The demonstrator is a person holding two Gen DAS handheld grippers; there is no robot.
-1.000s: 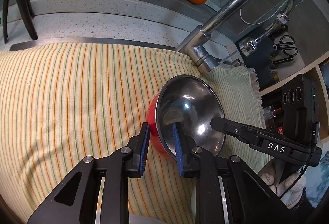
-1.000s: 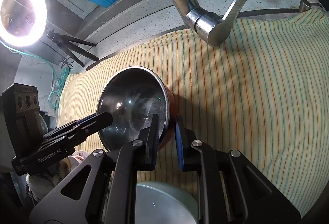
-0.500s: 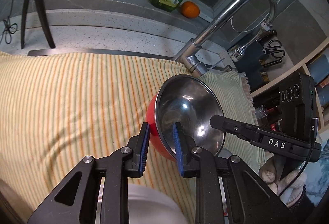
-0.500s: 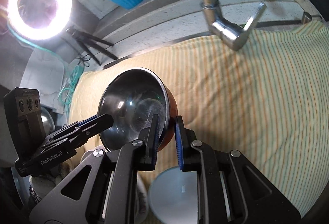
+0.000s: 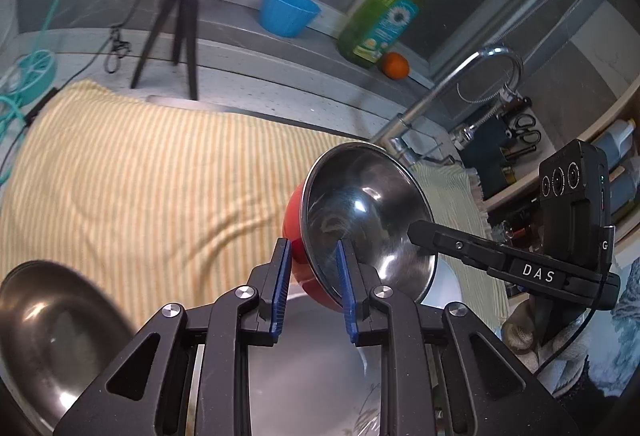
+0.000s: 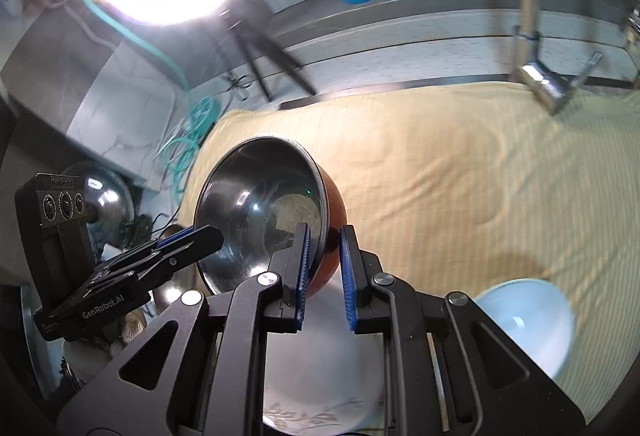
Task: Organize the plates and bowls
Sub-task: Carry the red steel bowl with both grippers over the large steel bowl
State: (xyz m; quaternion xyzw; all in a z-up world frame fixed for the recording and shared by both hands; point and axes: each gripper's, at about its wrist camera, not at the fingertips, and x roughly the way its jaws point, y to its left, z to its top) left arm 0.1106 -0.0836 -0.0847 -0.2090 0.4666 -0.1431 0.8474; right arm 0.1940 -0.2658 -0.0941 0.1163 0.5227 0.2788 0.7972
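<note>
A red bowl with a shiny steel inside [image 5: 360, 211] hangs tilted in the air above the striped cloth, held by both grippers on opposite sides of its rim. My left gripper [image 5: 312, 256] is shut on the near rim, one blue pad inside and one on the red outside. My right gripper [image 6: 324, 248] is shut on the rim of the same bowl [image 6: 264, 203]; its finger also shows at the bowl's right edge in the left wrist view. A white plate [image 6: 320, 376] lies beneath the grippers, and a white bowl [image 6: 528, 320] sits to its right.
A yellow striped cloth [image 5: 140, 179] covers the sink area. The faucet [image 5: 472, 75] arches at the back right. A blue cup [image 5: 288, 11], a green soap bottle [image 5: 384, 19] and an orange [image 5: 395, 65] stand on the ledge. A tripod [image 5: 180, 19] carries a ring light. A steel dish [image 5: 48, 324] lies at lower left.
Both grippers have lifted the red bowl and carried it back from the faucet toward the cloth's left. The white plate, white bowl and steel dish have come into view below.
</note>
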